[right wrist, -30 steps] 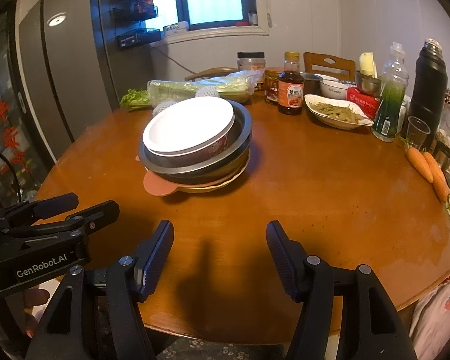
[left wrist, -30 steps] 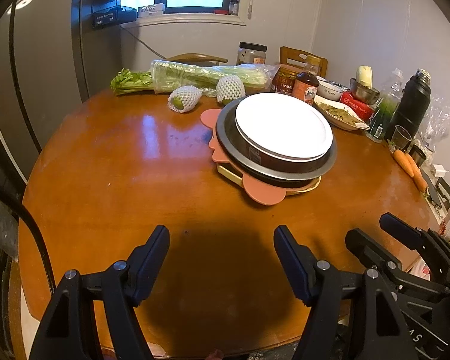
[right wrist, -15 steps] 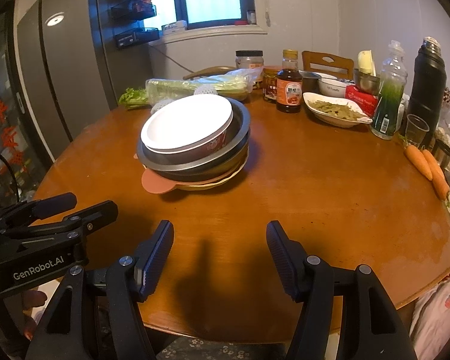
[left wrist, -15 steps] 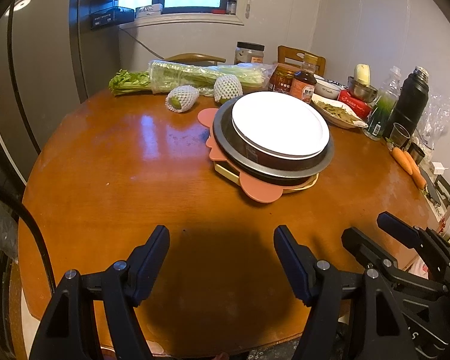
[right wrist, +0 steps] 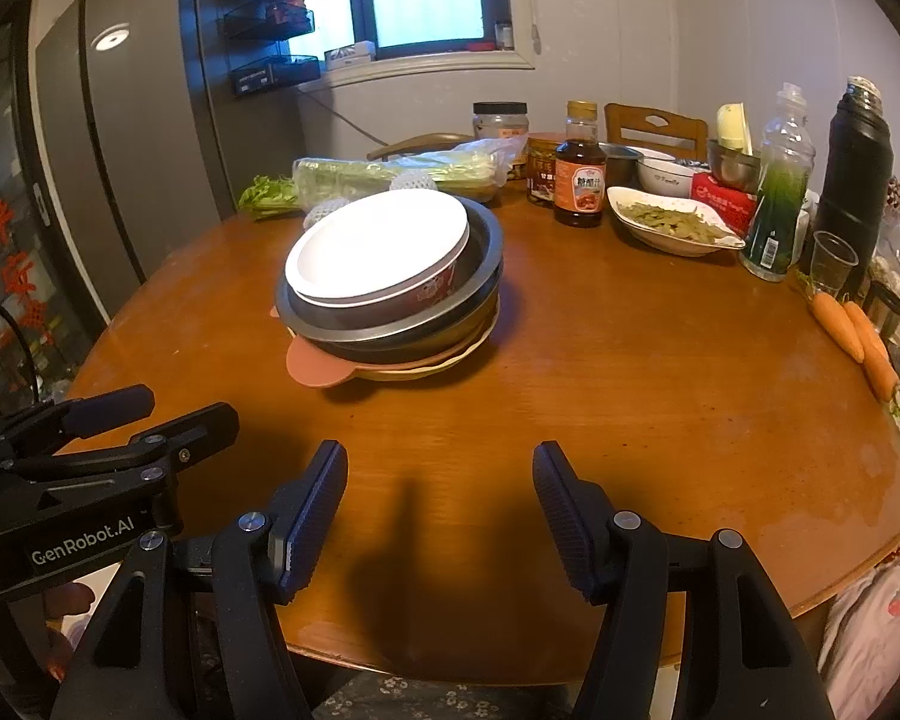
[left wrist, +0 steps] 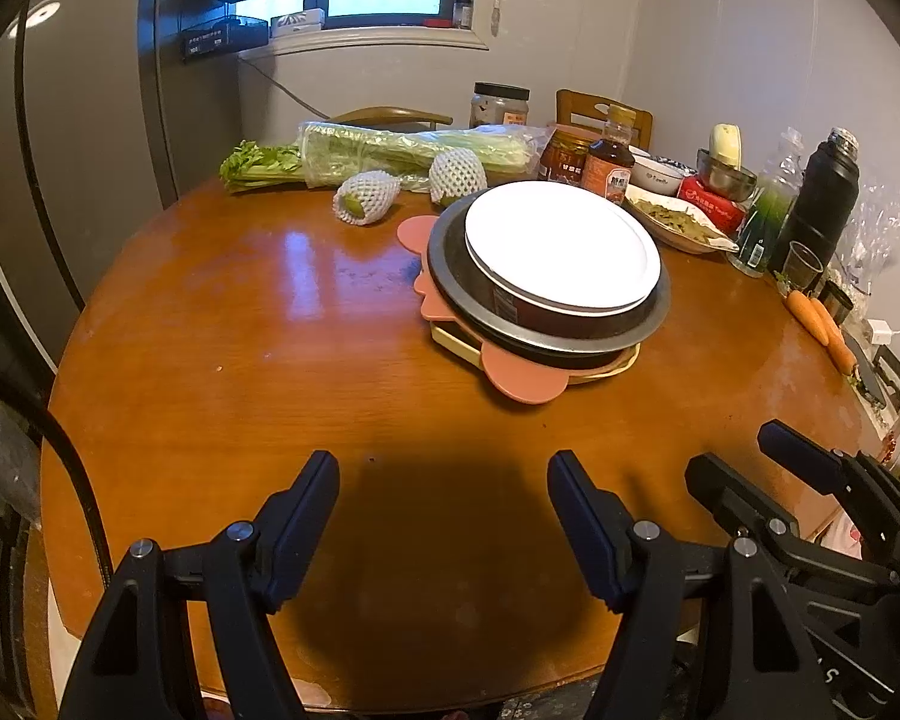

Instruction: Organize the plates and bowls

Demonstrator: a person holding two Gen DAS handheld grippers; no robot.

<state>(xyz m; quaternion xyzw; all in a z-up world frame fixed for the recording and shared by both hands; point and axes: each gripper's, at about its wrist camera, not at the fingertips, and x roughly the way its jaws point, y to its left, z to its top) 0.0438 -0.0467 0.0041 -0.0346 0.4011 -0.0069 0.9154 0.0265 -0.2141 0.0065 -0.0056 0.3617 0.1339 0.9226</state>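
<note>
At twelve o'clock on the tabletop (right wrist: 630, 396), the stack (right wrist: 390, 288) is sitting finished.
Left gripper (left wrist: 444, 516) and right gripper (right wrist: 441, 504) are hovering apart, gripping nothing.

We held the left gripper (left wrist: 444, 480) and the right gripper (right wrist: 441, 474) side by side, both angled downward, jaws apart with nothing between them. The right gripper lay at the lower right of the left wrist view; the left gripper, lower left of the right view.
</note>
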